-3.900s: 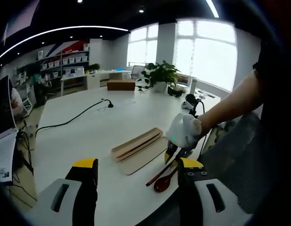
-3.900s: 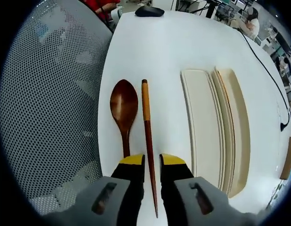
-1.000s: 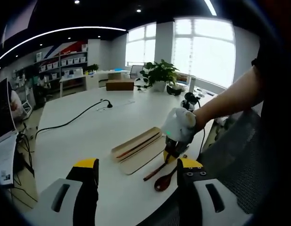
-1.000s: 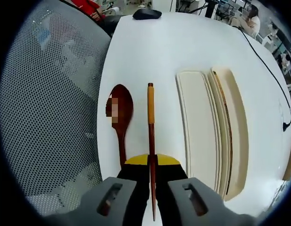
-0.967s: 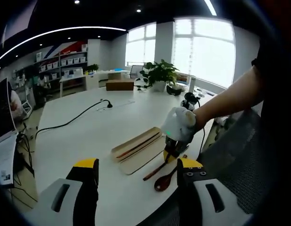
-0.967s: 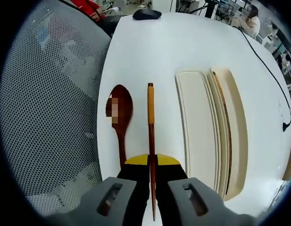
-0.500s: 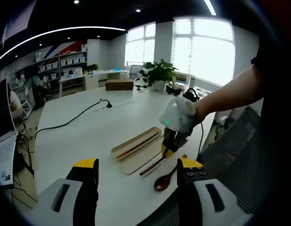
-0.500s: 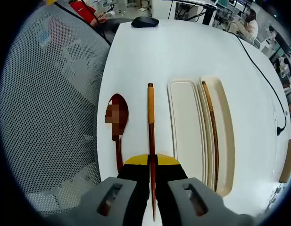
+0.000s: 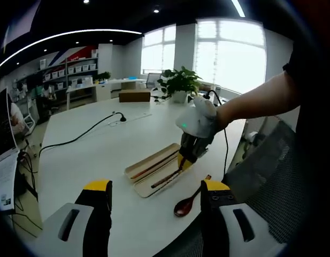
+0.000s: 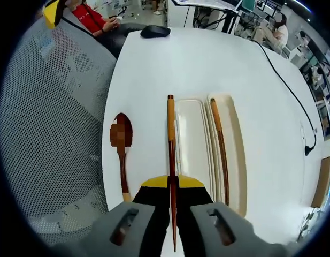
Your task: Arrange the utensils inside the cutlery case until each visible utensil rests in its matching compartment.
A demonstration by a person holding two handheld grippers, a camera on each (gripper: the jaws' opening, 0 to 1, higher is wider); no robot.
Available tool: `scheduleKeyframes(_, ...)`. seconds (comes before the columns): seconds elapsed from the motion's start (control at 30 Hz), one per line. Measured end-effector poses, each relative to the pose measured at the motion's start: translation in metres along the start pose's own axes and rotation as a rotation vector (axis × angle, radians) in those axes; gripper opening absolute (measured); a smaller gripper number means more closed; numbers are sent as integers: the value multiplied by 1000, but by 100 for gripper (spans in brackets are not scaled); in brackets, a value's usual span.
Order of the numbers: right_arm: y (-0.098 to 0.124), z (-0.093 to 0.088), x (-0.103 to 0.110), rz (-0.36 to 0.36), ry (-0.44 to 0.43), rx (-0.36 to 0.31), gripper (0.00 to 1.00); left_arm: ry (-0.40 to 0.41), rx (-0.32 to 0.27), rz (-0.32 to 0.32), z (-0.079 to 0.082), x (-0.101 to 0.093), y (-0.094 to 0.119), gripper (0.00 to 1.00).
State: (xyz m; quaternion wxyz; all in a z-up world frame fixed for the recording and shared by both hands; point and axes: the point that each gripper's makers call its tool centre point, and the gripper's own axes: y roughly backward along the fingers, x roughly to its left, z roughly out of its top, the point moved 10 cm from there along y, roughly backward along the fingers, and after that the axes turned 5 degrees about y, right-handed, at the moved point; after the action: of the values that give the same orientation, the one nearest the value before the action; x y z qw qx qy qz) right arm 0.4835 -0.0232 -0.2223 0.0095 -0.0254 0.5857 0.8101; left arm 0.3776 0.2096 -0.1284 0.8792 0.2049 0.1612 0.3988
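My right gripper [image 10: 170, 182] is shut on a dark wooden chopstick [image 10: 170, 134] with a yellow-orange top and holds it in the air, just left of the beige cutlery case [image 10: 192, 160]. A second chopstick [image 10: 220, 150] lies in the case's right compartment; the left one holds nothing. A brown wooden spoon [image 10: 121, 152] lies on the white table left of the case. In the left gripper view a gloved hand carries the right gripper [image 9: 181, 162] with its chopstick [image 9: 166, 180] over the case [image 9: 133, 170], and the spoon [image 9: 189, 201] lies nearer. My left gripper [image 9: 156, 190] hangs open and holds nothing.
A grey mesh chair [image 10: 52, 134] stands against the table edge beside the spoon. A black mouse [image 10: 155, 31] sits at the table's far end and a black cable [image 9: 84, 134] runs across the top. A potted plant [image 9: 181, 83] and a cardboard box [image 9: 137, 96] stand far back.
My right gripper has shut on the chopstick, lifted it off the table from beside the spoon and carried it up toward the case. My left gripper has stayed put.
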Motion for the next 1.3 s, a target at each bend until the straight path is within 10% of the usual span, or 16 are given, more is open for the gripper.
scheduleKeyframes(1.3, 23, -2, -39, -75, 6, 14, 0, -2, 7, 0, -2, -1, 1, 68)
